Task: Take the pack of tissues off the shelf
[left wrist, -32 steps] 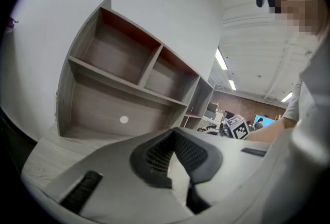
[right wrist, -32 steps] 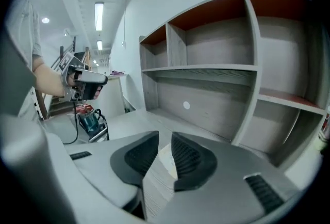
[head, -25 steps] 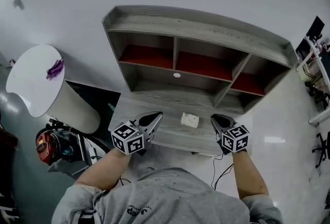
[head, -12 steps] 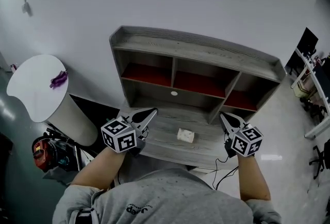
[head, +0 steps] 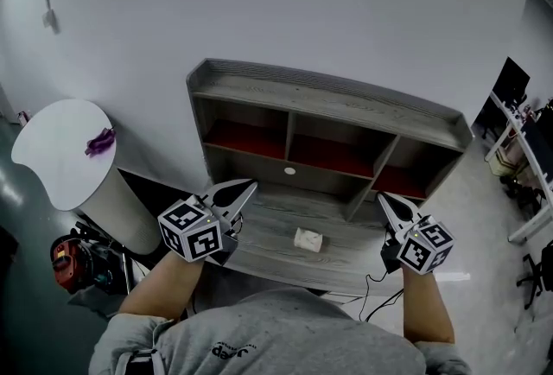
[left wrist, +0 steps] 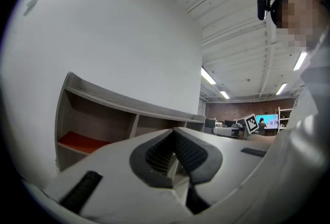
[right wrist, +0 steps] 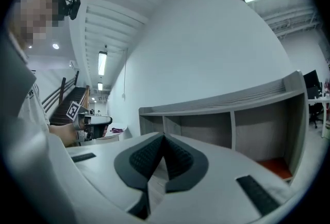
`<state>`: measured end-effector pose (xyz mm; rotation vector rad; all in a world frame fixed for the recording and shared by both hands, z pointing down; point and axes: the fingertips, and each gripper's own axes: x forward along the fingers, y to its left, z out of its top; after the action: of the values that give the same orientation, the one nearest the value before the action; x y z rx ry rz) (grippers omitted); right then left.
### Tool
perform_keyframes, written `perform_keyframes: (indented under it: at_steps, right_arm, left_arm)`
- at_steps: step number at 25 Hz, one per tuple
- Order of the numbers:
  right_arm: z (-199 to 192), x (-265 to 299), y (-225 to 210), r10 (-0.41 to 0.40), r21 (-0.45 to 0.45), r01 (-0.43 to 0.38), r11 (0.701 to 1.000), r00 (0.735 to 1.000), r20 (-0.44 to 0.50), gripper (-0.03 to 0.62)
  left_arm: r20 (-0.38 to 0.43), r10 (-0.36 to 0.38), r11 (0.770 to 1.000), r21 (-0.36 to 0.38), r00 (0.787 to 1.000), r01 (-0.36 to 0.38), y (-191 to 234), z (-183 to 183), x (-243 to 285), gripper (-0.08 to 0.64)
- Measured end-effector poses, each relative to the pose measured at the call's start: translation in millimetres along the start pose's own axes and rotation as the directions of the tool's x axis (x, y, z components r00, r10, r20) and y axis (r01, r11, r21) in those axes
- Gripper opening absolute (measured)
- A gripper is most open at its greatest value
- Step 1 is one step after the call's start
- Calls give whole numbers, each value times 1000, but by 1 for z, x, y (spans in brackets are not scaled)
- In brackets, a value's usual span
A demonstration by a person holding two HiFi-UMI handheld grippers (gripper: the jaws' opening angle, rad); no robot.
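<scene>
Flanking tissue pack [head: 308, 238]: left hand-held gripper [head: 249, 186], right hand-held gripper [head: 382, 197], both closed.

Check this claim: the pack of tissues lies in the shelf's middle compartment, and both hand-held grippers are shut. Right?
No. The head view shows the pack of tissues on the grey surface in front of the shelf, outside its compartments. The left hand-held gripper and right hand-held gripper are shut.
</scene>
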<state>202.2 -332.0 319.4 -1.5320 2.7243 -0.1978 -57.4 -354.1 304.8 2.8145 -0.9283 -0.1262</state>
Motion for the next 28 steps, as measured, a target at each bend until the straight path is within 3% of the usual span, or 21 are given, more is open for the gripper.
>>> perform_keyframes:
  at_steps: [28]
  right_arm:
    - [-1,-12,8,8,-59,-7,998,1000,7,5]
  left_arm:
    - [-17,4,1000,-2,1000,-4,-14,-13,-13,12]
